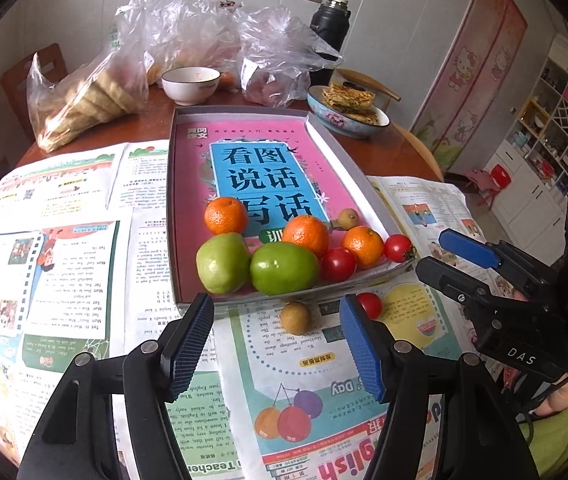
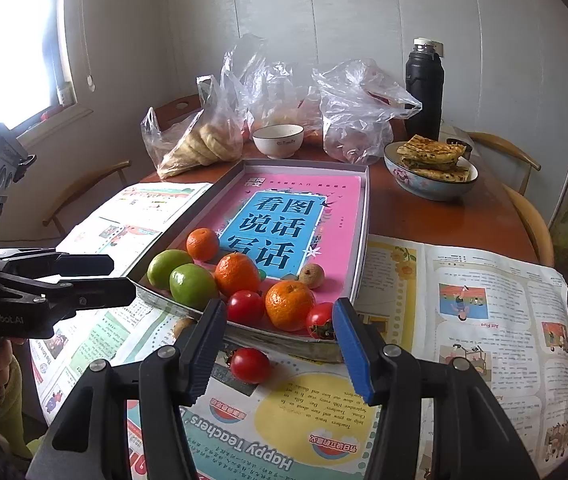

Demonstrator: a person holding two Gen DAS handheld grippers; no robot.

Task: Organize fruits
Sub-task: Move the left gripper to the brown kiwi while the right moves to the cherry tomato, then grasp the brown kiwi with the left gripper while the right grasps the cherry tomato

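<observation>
Both my tongs hang over the newspaper (image 2: 484, 320) that covers the near part of the round tabletop (image 2: 424, 216), pointing down at the near edge of the tray (image 2: 364, 216).

Left tongs (image 1: 276, 344): parted, nothing between the pads. A small brown fruit (image 1: 296, 317) lies on the paper beyond the gap, just outside the tray.

Right tongs (image 2: 280, 350): parted, holding nothing. A loose tomato (image 2: 250, 365) sits on the paper in the gap, clear of both pads; the left wrist view shows it beside the brown fruit.

Tray contents, all bunched at the near end on the pink book (image 2: 284, 224):
- two green apples (image 1: 284, 268), touching each other
- three tangerines (image 1: 306, 235)
- two tomatoes (image 1: 338, 265), at the near right corner
- one small brown fruit (image 1: 349, 218) further back

The far half of the tray holds only the book.

Beyond the tray: plastic bags (image 2: 364, 108), a white bowl (image 2: 279, 141), a dish of flatbread (image 2: 432, 168), a black flask (image 2: 424, 88).
</observation>
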